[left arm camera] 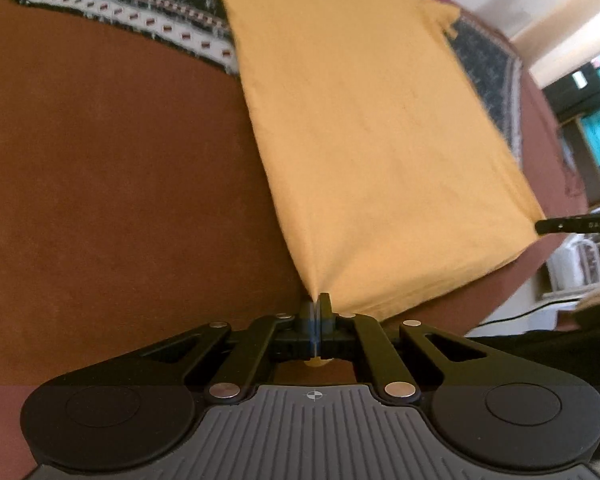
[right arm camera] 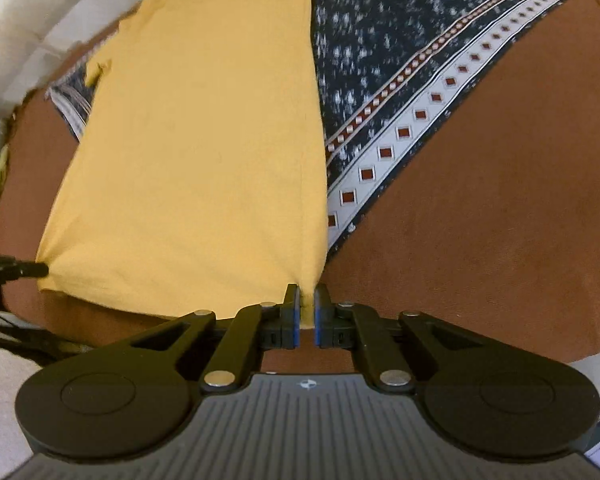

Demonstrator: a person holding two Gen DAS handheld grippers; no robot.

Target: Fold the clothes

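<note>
A yellow T-shirt (left arm camera: 364, 128) lies stretched lengthwise over a brown surface, sleeves at the far end. My left gripper (left arm camera: 318, 304) is shut on the shirt's near left hem corner. My right gripper (right arm camera: 307, 300) pinches the shirt's (right arm camera: 204, 152) near right hem corner, with a narrow gap between its blue pads (right arm camera: 296, 320) filled by cloth. The right gripper's tip (left arm camera: 572, 226) shows at the right edge of the left wrist view, and the left gripper's tip (right arm camera: 16, 270) at the left edge of the right wrist view. The hem hangs taut between them.
A dark patterned cloth (right arm camera: 396, 80) with a white diamond border lies under the shirt's far part, on the brown cover (left arm camera: 112, 200). White bedding or wall (right arm camera: 16, 20) is at the far left; shelves and clutter (left arm camera: 588, 128) at the right.
</note>
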